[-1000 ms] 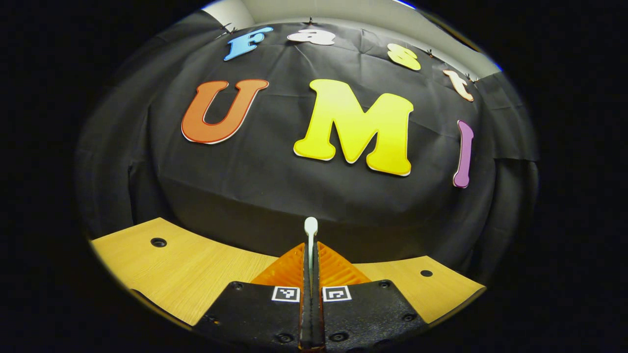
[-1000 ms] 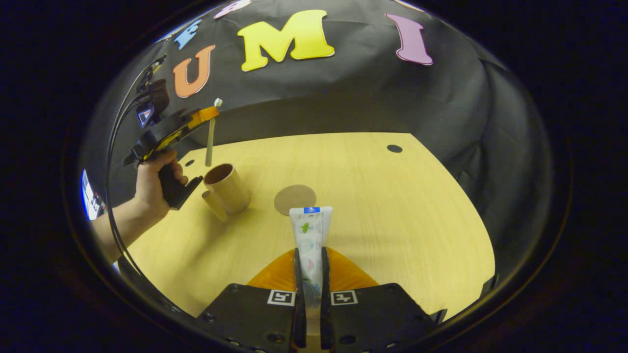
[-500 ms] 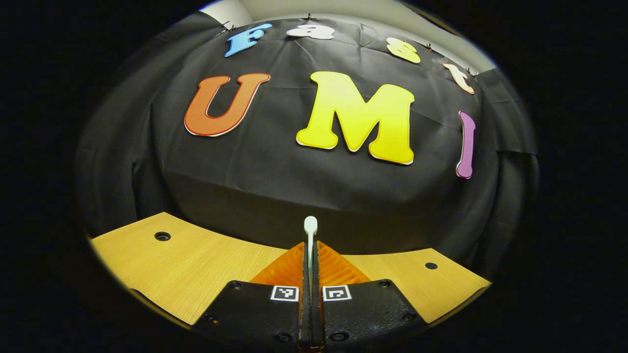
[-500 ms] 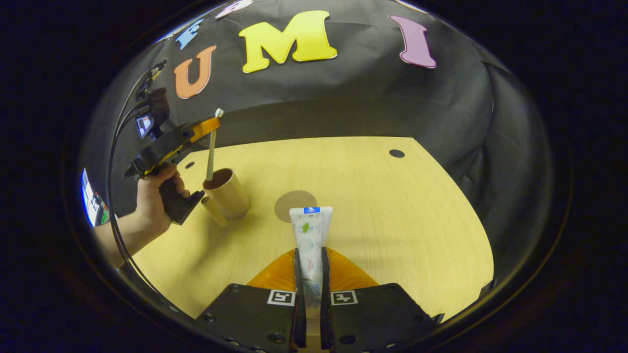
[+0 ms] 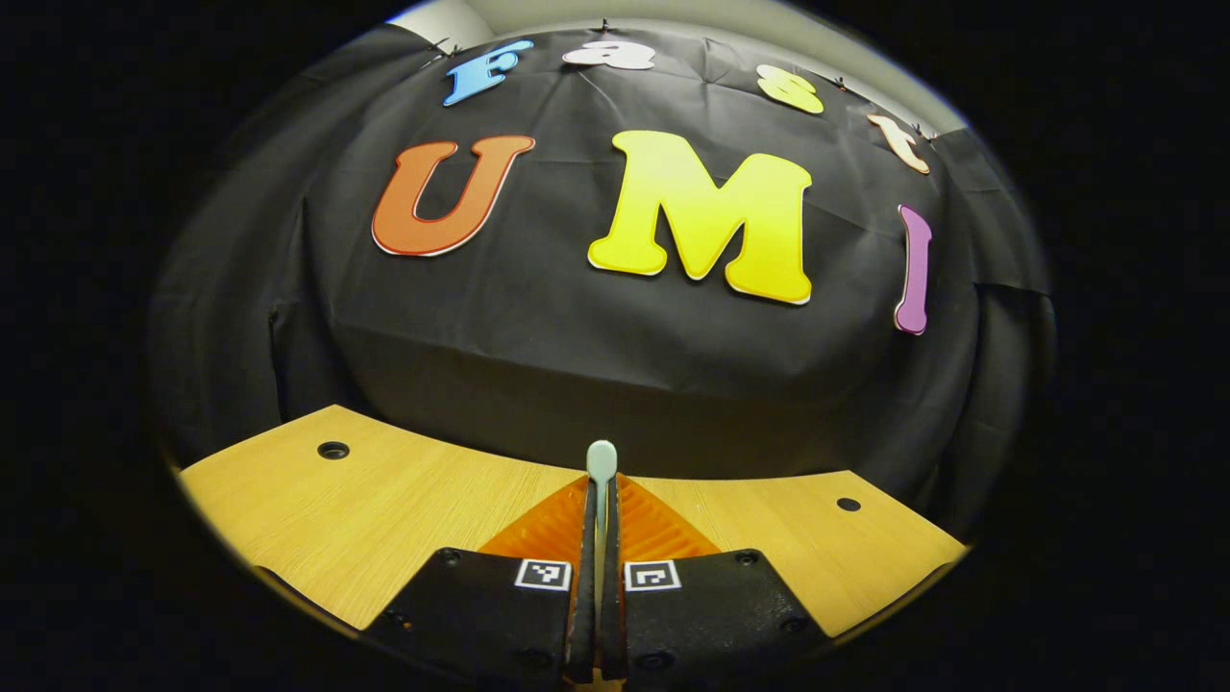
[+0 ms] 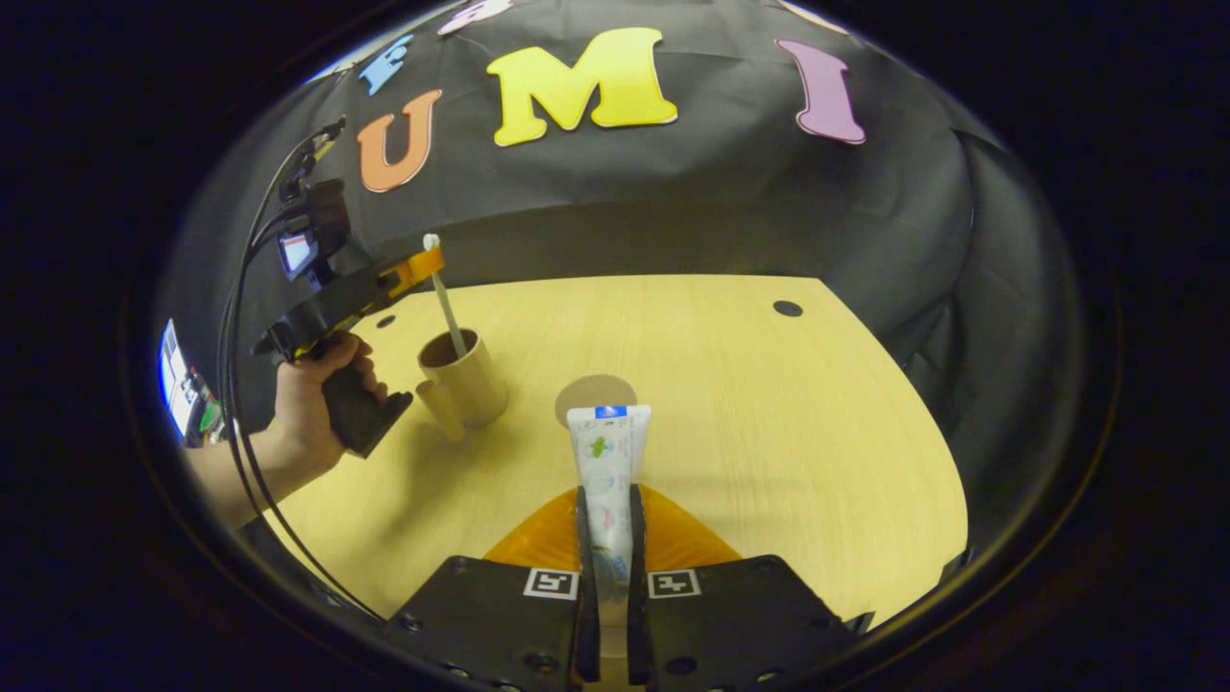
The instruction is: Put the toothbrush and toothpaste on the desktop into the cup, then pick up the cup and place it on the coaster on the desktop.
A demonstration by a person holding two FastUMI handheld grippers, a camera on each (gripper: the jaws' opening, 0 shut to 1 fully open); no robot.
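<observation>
Your left gripper (image 6: 423, 266) holds the toothbrush (image 6: 444, 303) over the cup (image 6: 465, 382); your right gripper (image 6: 607, 519) holds the toothpaste (image 6: 605, 457) above the desk (image 6: 769, 432).

In the right gripper view your left hand (image 6: 312, 399) sits at 9 o'clock, fist wrapped round the handle, forearm running down to the lower left, gripper angled up toward 1 o'clock. Its fingers pinch the toothbrush near the top; the brush slants down and its lower end sits inside the cup's mouth. The cup stands upright, handle toward your hand. The coaster (image 6: 591, 394) lies flat just right of the cup, partly behind the toothpaste. Your right gripper's fingers are clamped on the tube, which points straight ahead toward 12 o'clock. In the left gripper view the fingers are pressed on the toothbrush (image 5: 602, 461), its tip poking up between them.
</observation>
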